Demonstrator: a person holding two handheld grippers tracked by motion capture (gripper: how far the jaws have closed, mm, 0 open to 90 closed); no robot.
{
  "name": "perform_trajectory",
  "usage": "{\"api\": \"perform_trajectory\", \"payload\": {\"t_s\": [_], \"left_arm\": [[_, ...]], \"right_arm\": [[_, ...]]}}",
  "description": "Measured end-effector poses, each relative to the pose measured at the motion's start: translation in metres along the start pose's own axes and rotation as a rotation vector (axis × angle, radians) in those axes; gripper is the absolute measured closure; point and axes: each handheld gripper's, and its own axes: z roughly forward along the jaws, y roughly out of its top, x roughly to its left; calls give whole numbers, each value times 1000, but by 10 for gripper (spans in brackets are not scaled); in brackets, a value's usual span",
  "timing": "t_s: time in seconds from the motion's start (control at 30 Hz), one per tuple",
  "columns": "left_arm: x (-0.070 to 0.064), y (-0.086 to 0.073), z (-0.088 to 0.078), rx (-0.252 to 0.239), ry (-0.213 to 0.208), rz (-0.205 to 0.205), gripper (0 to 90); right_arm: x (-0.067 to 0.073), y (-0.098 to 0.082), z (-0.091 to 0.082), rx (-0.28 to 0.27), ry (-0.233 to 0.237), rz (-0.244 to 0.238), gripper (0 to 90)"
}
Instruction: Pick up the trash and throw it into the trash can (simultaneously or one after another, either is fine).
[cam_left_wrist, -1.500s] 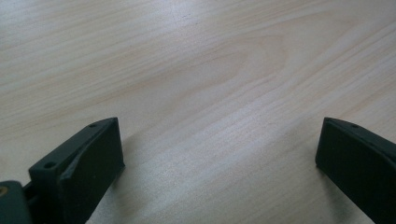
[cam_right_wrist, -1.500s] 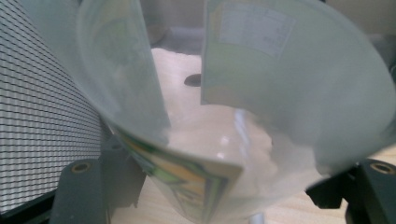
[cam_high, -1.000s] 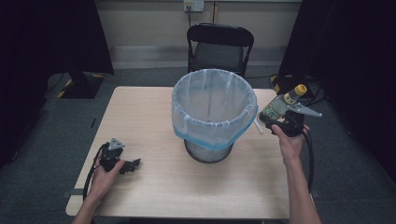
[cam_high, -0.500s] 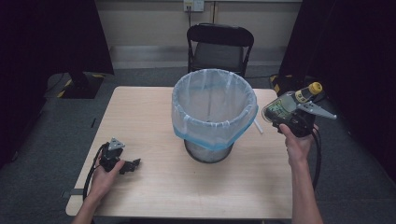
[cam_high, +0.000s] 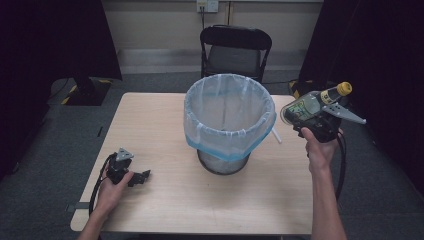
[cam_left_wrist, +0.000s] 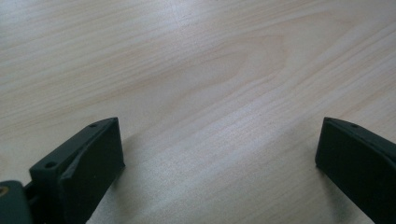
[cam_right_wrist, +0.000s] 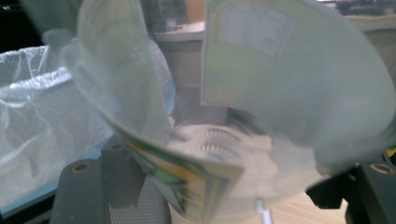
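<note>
The right claw (cam_high: 314, 116) squeezes a bottle (cam_high: 312, 104) lying sideways, just right of the bin (cam_high: 229, 122). The left claw (cam_high: 142, 176) rests wide open on the tabletop (cam_high: 160, 120), farther away, holding nothing.

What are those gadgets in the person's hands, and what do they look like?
Each hand carries a black two-jaw gripper: the left gripper and the right gripper. Both have a grey three-cornered plate on top and trail a black cable. The jaws are blocky black wedges with small screw holes. Forearms are bare, no sleeves.
</note>
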Motion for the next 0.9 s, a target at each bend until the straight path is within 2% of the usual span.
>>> {"api": "perform_trajectory", "payload": {"t_s": [0.27,0.63,0.9], "left_arm": [[0,0,0,1,4,3,4],[0,0,0,1,4,1,4],[0,0,0,1,4,2,4]], "right_arm": [[2,13,2,-27,0,0,279],[3,39,2,-67,-16,-35,279],[3,54,3,-95,-1,-23,279]]}}
